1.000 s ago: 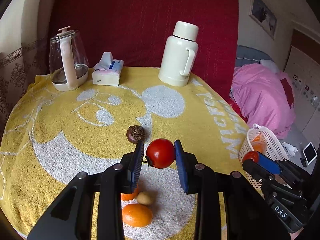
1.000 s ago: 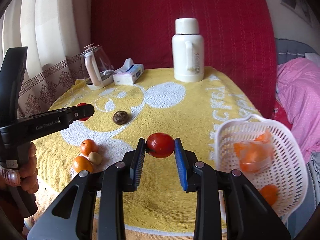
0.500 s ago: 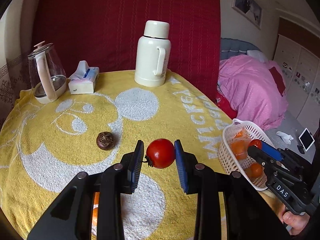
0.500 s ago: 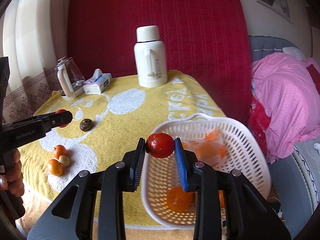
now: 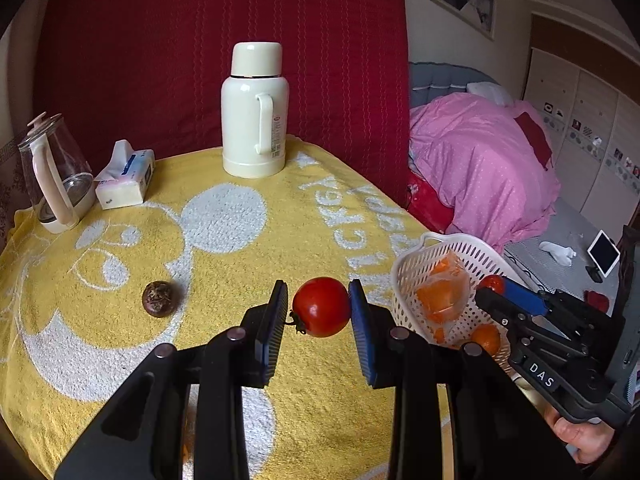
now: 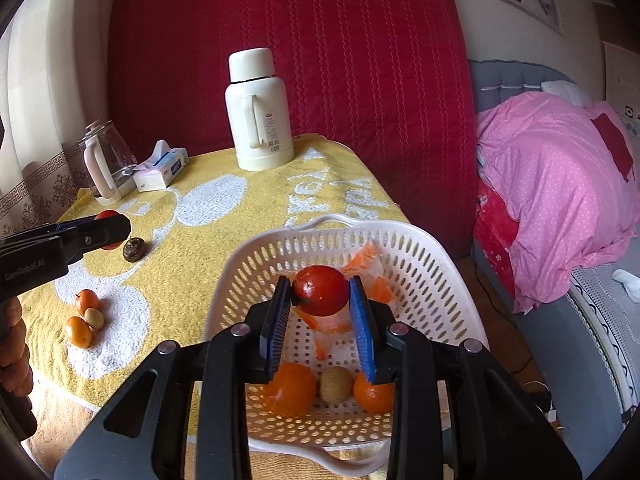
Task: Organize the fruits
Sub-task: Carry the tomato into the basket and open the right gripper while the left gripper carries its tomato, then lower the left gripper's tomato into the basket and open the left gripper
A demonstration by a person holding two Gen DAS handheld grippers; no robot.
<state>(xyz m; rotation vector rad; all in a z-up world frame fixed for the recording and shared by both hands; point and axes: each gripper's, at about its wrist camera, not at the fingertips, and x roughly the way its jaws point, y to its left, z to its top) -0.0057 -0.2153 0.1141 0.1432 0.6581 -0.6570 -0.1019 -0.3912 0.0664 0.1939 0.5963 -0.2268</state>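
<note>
Pers's hand (image 6: 14, 344) cut by frame edge; thermos label (image 5: 276, 136) txt unreadable

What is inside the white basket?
In the white plastic basket lie two oranges, a small brownish round fruit and an orange-filled clear bag, partly hidden behind the right claw's red tomato.

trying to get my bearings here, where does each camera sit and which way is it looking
Left wrist: rides on the left gripper, looking forward and down across the yellow towel toward the thermos; its own jaws hold a red tomato, and the right gripper and hand show at lower right.
Right wrist: rides on the right gripper, looking down into the white basket; its jaws hold another tomato, and the left gripper and hand show at left.
Shared: thermos, kettle, tissue box, dark round fruit, basket.
</note>
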